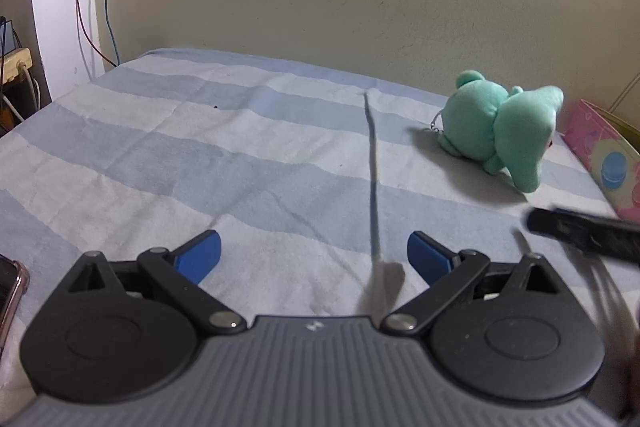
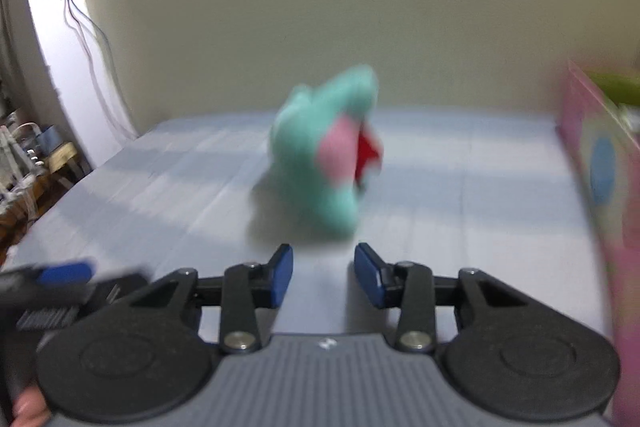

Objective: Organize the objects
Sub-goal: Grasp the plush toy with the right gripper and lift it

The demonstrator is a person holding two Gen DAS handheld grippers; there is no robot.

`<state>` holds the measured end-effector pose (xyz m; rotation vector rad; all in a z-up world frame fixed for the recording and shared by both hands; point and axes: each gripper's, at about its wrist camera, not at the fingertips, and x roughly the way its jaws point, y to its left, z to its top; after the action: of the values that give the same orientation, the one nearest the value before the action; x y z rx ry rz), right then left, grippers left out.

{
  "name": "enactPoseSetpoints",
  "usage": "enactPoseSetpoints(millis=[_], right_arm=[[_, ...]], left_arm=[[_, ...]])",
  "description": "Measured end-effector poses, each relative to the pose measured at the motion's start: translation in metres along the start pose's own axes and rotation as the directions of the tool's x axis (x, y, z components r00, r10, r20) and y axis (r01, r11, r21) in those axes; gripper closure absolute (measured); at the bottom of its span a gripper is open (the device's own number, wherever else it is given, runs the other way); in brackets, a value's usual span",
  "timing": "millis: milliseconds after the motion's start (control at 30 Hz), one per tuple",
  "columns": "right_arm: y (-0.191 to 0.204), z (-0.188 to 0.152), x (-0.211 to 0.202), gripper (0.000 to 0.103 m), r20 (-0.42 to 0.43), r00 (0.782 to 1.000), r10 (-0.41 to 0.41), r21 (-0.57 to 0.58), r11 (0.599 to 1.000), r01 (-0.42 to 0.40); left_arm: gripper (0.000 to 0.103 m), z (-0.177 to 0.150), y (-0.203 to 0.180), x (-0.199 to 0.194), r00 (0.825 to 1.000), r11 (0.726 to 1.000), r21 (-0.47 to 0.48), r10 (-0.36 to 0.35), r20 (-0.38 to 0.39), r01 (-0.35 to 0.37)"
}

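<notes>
on the striped bed (image 1: 200, 155), near the far wall, a teal plush elephant (image 1: 500, 131) is seen lying, just beside a pink box (image 1: 608, 163) at the right edge. the left claw (image 1: 314, 253) is held spread wide over bare sheet, nothing between its pads. the right claw (image 2: 323, 273) is narrowed but gapped, empty, with the blurred plush just beyond its tips.
</notes>
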<state>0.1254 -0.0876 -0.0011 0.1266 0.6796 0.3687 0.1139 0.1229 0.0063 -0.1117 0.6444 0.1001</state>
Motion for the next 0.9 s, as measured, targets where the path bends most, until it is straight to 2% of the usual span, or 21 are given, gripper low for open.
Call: enactPoseSetpoints(millis=[133, 233, 300, 367, 467, 567, 633, 700, 733, 800, 900], right_arm=[[0.006, -0.024, -0.029, 0.075, 0.003, 1.000, 0.021, -0.037, 0.999, -0.021], [0.014, -0.031, -0.038, 0.070, 0.007, 1.000, 0.005, -0.085, 0.996, -0.004], [0.014, -0.026, -0.034, 0.055, 0.014, 1.000, -0.010, -0.077, 0.997, 0.011], [0.007, -0.012, -0.025, 0.031, 0.050, 0.999, -0.020, -0.016, 1.000, 0.021], [-0.015, 0.011, -0.015, 0.014, 0.087, 0.996, -0.006, 0.111, 0.994, -0.004], [-0.030, 0.037, 0.012, 0.007, 0.084, 0.997, 0.000, 0.207, 0.978, -0.018], [-0.040, 0.050, 0.033, 0.007, 0.065, 0.998, 0.011, 0.270, 0.962, -0.029], [-0.046, 0.057, 0.050, 0.012, 0.047, 0.999, 0.012, 0.301, 0.953, -0.026], [-0.048, 0.058, 0.058, 0.022, 0.033, 0.999, 0.012, 0.309, 0.951, -0.022], [-0.052, 0.055, 0.062, 0.045, 0.060, 0.995, 0.073, 0.334, 0.938, -0.089], [-0.045, 0.048, 0.051, 0.055, 0.062, 0.995, 0.079, 0.300, 0.949, -0.094]], left_arm=[[0.002, -0.002, 0.000, -0.002, 1.000, 1.000, 0.003, 0.013, 0.001, -0.013], [0.002, -0.002, 0.001, -0.003, 1.000, 1.000, -0.002, 0.022, 0.003, -0.021], [0.002, -0.002, 0.001, -0.003, 1.000, 1.000, -0.007, 0.023, 0.004, -0.023], [0.002, -0.002, 0.002, -0.003, 1.000, 1.000, -0.013, 0.023, 0.006, -0.023], [0.002, -0.001, 0.004, -0.003, 1.000, 1.000, -0.020, 0.020, 0.007, -0.020], [0.002, 0.000, 0.005, -0.003, 1.000, 0.999, -0.029, 0.018, 0.008, -0.018], [0.002, 0.001, 0.005, -0.003, 1.000, 0.999, -0.034, 0.014, 0.008, -0.013], [0.002, 0.002, 0.006, -0.003, 1.000, 0.999, -0.042, 0.009, 0.009, -0.009], [0.002, 0.002, 0.007, -0.004, 1.000, 0.999, -0.045, 0.008, 0.009, -0.007], [0.002, 0.003, 0.007, -0.004, 1.000, 0.999, -0.050, 0.005, 0.010, -0.004], [0.002, 0.004, 0.008, -0.004, 1.000, 0.999, -0.054, 0.000, 0.012, 0.000]])
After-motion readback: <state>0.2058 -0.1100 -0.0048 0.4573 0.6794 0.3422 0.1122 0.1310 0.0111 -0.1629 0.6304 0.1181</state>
